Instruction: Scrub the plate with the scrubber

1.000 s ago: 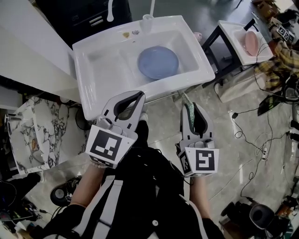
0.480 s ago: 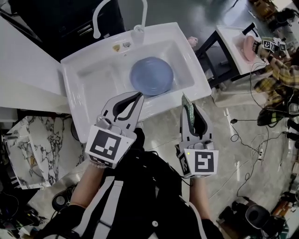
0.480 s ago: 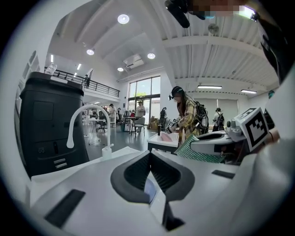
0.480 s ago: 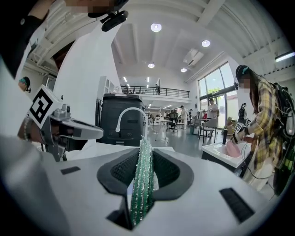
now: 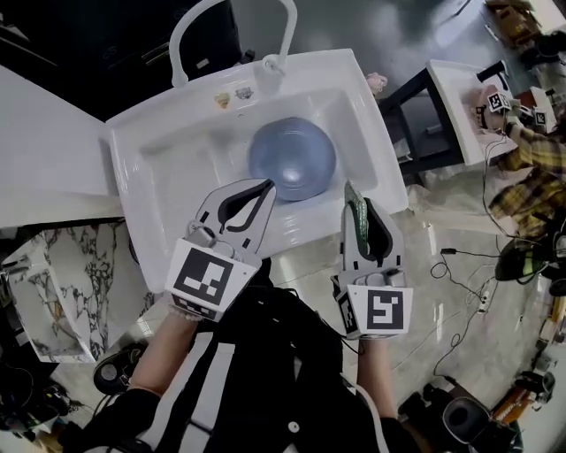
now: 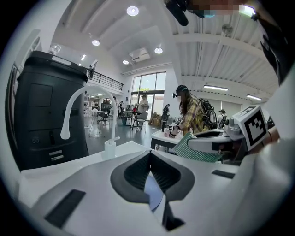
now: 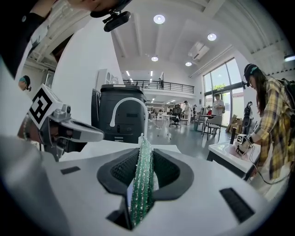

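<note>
A round blue plate [image 5: 293, 157] lies flat in the basin of the white sink [image 5: 150, 168]. My left gripper [image 5: 268, 184] is shut and holds nothing, its tips over the sink's front rim just short of the plate's near edge. In the left gripper view a sliver of the plate [image 6: 155, 194] shows below the shut left gripper [image 6: 150, 153]. My right gripper [image 5: 350, 188] is shut on a green mesh scrubber [image 5: 359, 212], held on edge to the right of the plate, above the sink's front rim. The scrubber [image 7: 142, 183] stands up between the right gripper [image 7: 142, 148] pads.
A white arched faucet [image 5: 232, 26] rises at the sink's back edge. A small white table [image 5: 460, 97] holding a pink thing stands to the right, with a person in a plaid shirt [image 5: 531, 155] beside it. Cables [image 5: 469, 292] trail over the floor. A marbled slab [image 5: 66, 265] stands at the left.
The sink and plate have drawn closer under both grippers. The gripper tips, short of the sink a second ago, now reach over its front rim. Neither gripper's hold has changed.
</note>
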A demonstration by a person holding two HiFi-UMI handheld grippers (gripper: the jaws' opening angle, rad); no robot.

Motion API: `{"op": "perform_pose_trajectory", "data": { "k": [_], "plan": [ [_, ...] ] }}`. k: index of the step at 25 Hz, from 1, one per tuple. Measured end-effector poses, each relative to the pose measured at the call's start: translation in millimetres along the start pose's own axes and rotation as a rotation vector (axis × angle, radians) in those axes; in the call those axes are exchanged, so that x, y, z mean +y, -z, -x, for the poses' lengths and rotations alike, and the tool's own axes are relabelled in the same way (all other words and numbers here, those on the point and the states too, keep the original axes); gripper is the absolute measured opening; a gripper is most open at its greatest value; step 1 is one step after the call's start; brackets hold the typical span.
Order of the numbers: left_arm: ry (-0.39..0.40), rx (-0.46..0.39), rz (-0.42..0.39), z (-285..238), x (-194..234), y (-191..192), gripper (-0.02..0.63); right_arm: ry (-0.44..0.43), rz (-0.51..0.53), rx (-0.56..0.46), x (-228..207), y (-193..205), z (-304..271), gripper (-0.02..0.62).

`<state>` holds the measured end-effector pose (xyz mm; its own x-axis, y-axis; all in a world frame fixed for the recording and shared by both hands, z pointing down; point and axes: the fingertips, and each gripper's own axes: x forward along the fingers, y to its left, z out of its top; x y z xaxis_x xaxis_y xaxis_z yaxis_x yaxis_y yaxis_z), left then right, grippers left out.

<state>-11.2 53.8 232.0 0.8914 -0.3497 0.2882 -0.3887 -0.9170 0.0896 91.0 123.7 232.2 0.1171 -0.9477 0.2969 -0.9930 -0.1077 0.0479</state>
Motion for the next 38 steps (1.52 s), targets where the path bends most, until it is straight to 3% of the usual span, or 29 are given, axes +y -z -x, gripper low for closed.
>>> {"op": "perform_pose_trajectory", "data": {
  "k": [16,23,29,38],
  "plan": [
    [-0.039,0.096,0.057,-45.0,59.9,37.6,0.000,-0.079,0.004,0.095,-4.5,23.5,-92.7,0.095],
    [-0.110,0.141,0.088,-67.6,87.1,63.4,0.000,-0.136,0.017,0.118,-11.7,42.4,-129.1,0.095],
    [-0.184,0.222,0.192,-89.4,107.8,106.8,0.000,-0.186,0.021,0.139,-19.6,60.6,-160.8,0.095],
    [-0.271,0.359,0.276,-120.3,135.7,170.9,0.000,-0.252,0.053,0.158,-25.3,85.4,-207.4,0.095]
  ]
}}
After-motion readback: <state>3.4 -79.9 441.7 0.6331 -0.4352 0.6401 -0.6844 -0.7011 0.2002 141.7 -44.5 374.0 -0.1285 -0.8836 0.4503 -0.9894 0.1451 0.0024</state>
